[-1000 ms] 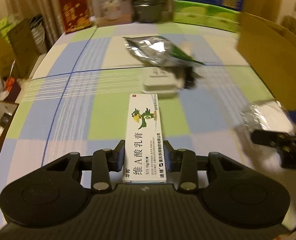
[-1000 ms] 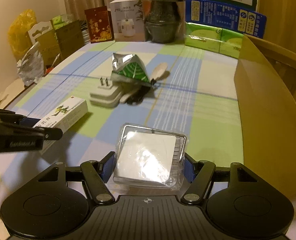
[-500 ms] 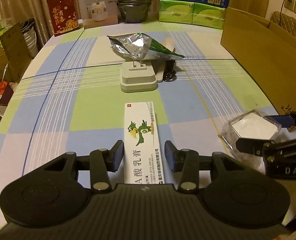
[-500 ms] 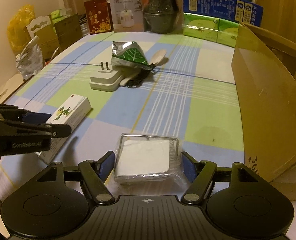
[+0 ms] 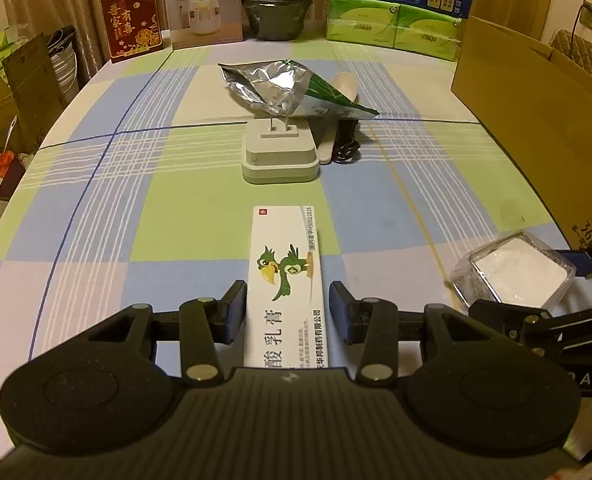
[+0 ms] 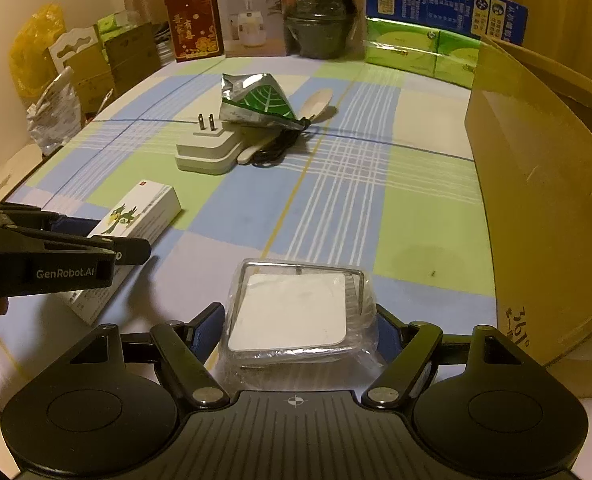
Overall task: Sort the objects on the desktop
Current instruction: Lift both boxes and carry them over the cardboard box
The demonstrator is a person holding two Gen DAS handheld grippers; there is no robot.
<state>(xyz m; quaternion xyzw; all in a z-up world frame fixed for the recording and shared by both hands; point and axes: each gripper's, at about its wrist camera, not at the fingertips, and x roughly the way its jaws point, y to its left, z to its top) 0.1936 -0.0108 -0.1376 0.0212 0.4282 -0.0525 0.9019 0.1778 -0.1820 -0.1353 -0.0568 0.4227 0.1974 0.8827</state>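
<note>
Wide open cloth ahead of the left gripper (image 5: 286, 308): past the ointment box (image 5: 284, 280) lying between its fingers, a bare stretch runs up to the white charger (image 5: 280, 156), which blocks the centre line. Behind the charger the foil bag (image 5: 280, 88), a spoon (image 6: 315, 104) and a black cable (image 6: 274, 152) bunch together, touching, one knot of clutter. Left of that knot the table (image 5: 96, 208) is free right back to the red box (image 5: 132, 16). On the right, the cardboard box (image 6: 535, 184) walls off that whole side. Between it and the clutter, a clear lane runs ahead of the right gripper (image 6: 296, 326), beyond the wrapped white block (image 6: 292, 312) it straddles. The two grippers sit close together.
</note>
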